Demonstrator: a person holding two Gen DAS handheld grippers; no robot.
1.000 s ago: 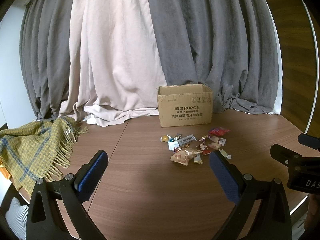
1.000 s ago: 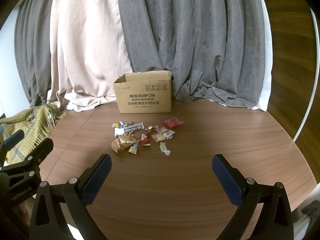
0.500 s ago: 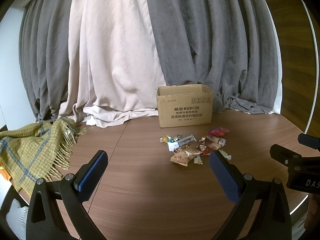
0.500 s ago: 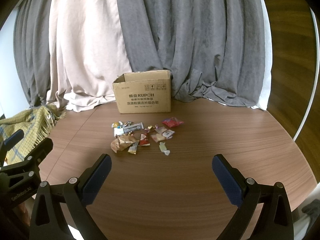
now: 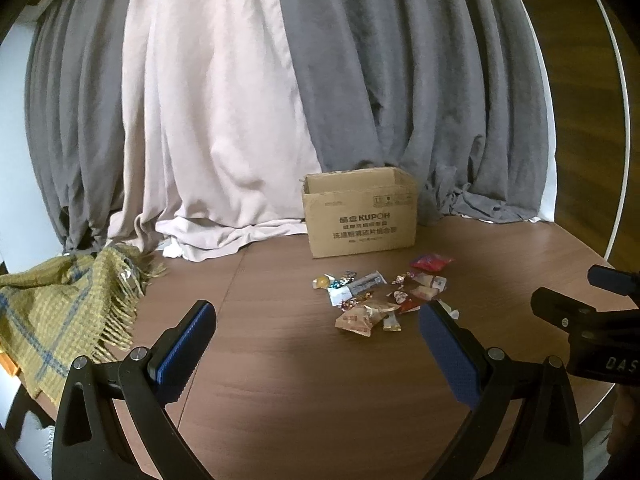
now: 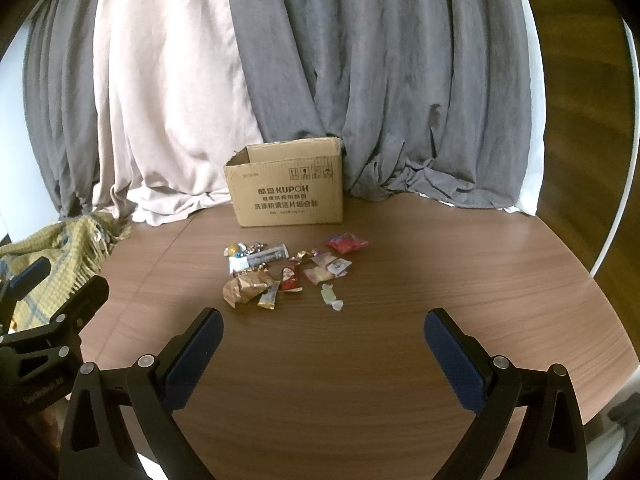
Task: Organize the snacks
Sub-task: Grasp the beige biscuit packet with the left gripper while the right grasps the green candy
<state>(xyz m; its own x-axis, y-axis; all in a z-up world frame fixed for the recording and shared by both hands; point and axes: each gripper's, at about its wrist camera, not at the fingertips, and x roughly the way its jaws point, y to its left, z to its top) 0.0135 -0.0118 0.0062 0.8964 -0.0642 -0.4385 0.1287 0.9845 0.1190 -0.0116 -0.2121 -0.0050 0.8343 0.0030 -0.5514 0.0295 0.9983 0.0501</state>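
Left gripper [image 5: 316,332], black frame with blue pads, jaws spread wide, holding nothing, hovers over the near table edge. Right gripper [image 6: 322,334], same build, is also spread wide and empty; its black body shows at the right of the left wrist view.

Just beyond both, a loose heap of small wrapped snacks [image 6: 280,270] lies on the brown wood-grain round table [image 6: 400,360], mid-table, in front of the box. The crinkled tan foil packet [image 5: 360,316] sits nearest the left gripper, and the pale green twist-wrapped candy [image 6: 331,296] lies a little apart at the near right of the heap. The red flat pouch [image 6: 346,242] lies farthest back, near the box.

Handling judgement: all look light, thin and crinkly, with slick wrappers likely to slide on the smooth top. Pinch each across its middle or a sealed end, one at a time; overlapping pieces may drag along.

The open-topped brown cardboard box with printed lettering [image 6: 288,192] stands upright behind the heap, not touching it; its inside is not visible. A yellow-green fringed plaid blanket [image 5: 60,312] drapes over the table's left side. Grey and pale pink curtains [image 5: 280,100] pool on the far edge.
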